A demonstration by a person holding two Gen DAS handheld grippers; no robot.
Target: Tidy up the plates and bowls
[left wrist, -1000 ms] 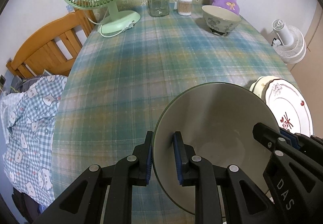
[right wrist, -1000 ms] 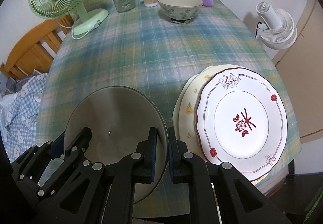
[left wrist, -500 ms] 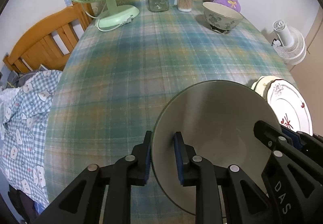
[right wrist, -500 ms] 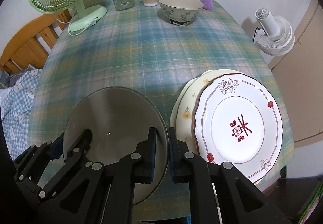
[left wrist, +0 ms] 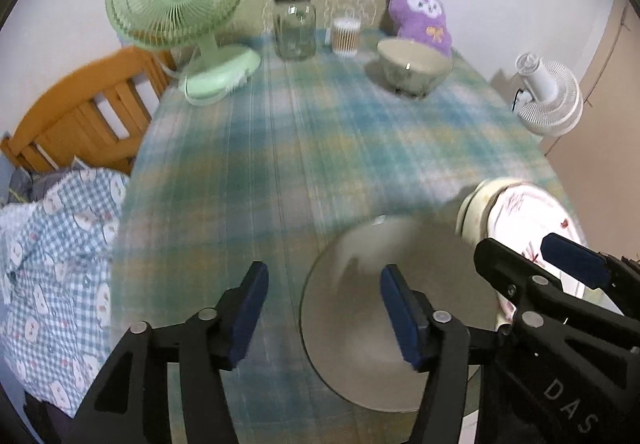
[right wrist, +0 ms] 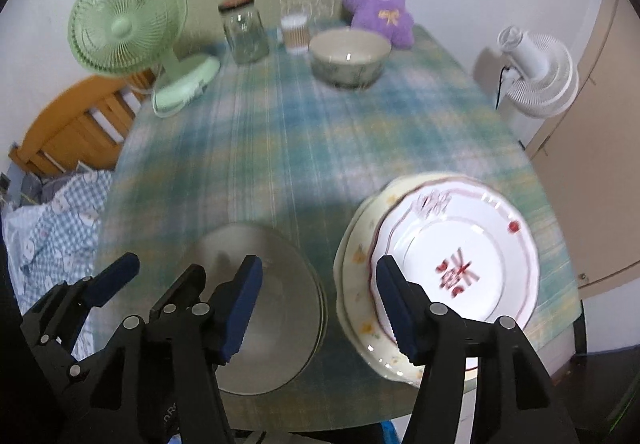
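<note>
A large grey bowl (left wrist: 376, 324) (right wrist: 276, 308) sits on the plaid tablecloth near the front edge. My left gripper (left wrist: 324, 308) is open above its left rim. My right gripper (right wrist: 318, 302) is open above its right rim, next to a stack of two plates: a white red-flowered plate (right wrist: 460, 264) (left wrist: 532, 211) on a cream plate (right wrist: 356, 284). Neither gripper holds anything. A patterned bowl (left wrist: 412, 67) (right wrist: 350, 57) stands at the far side of the table.
At the far end stand a green desk fan (left wrist: 180, 3), a glass jar (left wrist: 294, 27), a cotton-swab tub (left wrist: 346, 35) and a purple plush (left wrist: 418, 15). A wooden chair (left wrist: 80, 111) and checked cloth (left wrist: 56, 252) lie left; a white fan (right wrist: 536, 71) is right.
Both grippers were shut on the grey bowl's rim and held it up. Both have opened and let go, and the bowl now rests on the tablecloth. The views are motion-blurred.
</note>
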